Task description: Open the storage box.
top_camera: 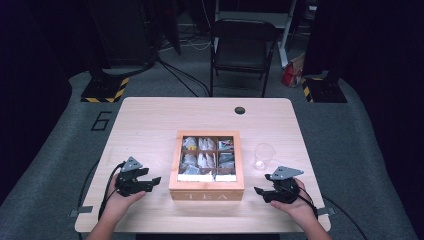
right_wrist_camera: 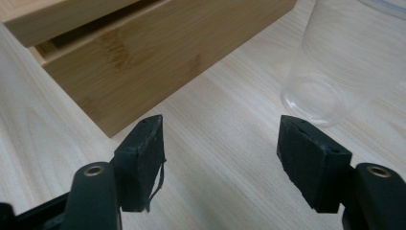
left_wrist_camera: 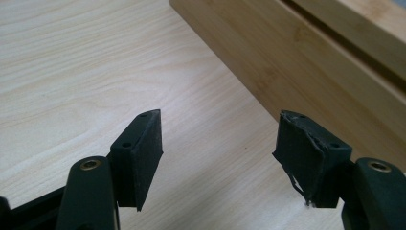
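Tea box (top_camera: 206,189): table (top_camera: 150,115) centre, lid closed. Cup (top_camera: 263,156): just right of box. 2 grippers, left (top_camera: 156,181) and right (top_camera: 259,191), flank box, jaws apart, empty.

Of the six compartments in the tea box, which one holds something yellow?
The back left compartment of the tea box, farthest from the lettered front. Its packets show a yellow spot at the left edge; the other compartments look grey and white.
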A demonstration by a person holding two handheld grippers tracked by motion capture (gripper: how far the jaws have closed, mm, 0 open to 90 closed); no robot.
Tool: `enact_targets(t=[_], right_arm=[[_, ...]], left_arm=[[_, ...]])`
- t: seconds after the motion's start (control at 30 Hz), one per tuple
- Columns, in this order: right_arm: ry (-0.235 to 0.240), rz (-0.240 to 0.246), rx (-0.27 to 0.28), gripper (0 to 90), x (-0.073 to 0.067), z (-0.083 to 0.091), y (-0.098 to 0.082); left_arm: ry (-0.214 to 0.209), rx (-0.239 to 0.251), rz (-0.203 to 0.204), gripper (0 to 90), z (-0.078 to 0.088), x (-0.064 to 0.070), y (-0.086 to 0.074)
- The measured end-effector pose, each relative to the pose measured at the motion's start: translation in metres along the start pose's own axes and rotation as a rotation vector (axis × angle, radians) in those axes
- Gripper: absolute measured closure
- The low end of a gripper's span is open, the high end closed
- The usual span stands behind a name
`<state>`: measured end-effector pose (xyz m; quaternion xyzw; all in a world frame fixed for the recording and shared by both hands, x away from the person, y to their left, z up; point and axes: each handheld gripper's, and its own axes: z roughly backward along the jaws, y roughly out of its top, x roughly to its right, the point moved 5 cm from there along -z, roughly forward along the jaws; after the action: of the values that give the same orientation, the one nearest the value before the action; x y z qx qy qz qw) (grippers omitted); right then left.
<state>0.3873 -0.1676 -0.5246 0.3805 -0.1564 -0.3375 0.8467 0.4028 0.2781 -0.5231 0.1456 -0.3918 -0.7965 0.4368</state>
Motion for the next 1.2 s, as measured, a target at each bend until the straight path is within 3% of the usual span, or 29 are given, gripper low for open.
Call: enact_targets(t=[0.23,0.4,0.43,0.53,0.7,0.9,1.0,1.2], right_arm=[[0.013,-0.009,0.021,34.4,-0.007,0.008,0.008],[0.021,-0.002,0.02,34.4,-0.01,0.015,0.013],[0.009,-0.017,0.025,34.4,-0.011,0.016,0.014],[0.053,-0.09,0.019,34.3,-0.012,0.021,0.014],[0.048,-0.082,0.024,35.7,-0.014,0.026,0.017],[0.063,-0.054,0.049,38.1,-0.025,0.031,0.026],[0.093,-0.057,0.05,40.0,-0.034,0.025,0.026],[0.121,-0.054,0.04,44.4,-0.041,0.017,0.021]], left_arm=[[-0.045,0.024,0.022,33.2,0.012,0.005,0.003],[-0.026,0.027,0.02,33.7,0.021,0.008,0.006],[-0.026,0.037,0.017,33.7,0.023,0.011,0.007],[-0.033,0.028,-0.009,33.7,0.03,0.016,0.007],[-0.035,0.031,-0.035,33.9,0.033,0.023,0.009],[-0.074,0.039,-0.052,34.8,0.038,0.036,0.01],[-0.108,0.029,-0.06,34.8,0.036,0.04,0.005],[-0.119,0.028,-0.075,36.9,0.032,0.047,0.0]])
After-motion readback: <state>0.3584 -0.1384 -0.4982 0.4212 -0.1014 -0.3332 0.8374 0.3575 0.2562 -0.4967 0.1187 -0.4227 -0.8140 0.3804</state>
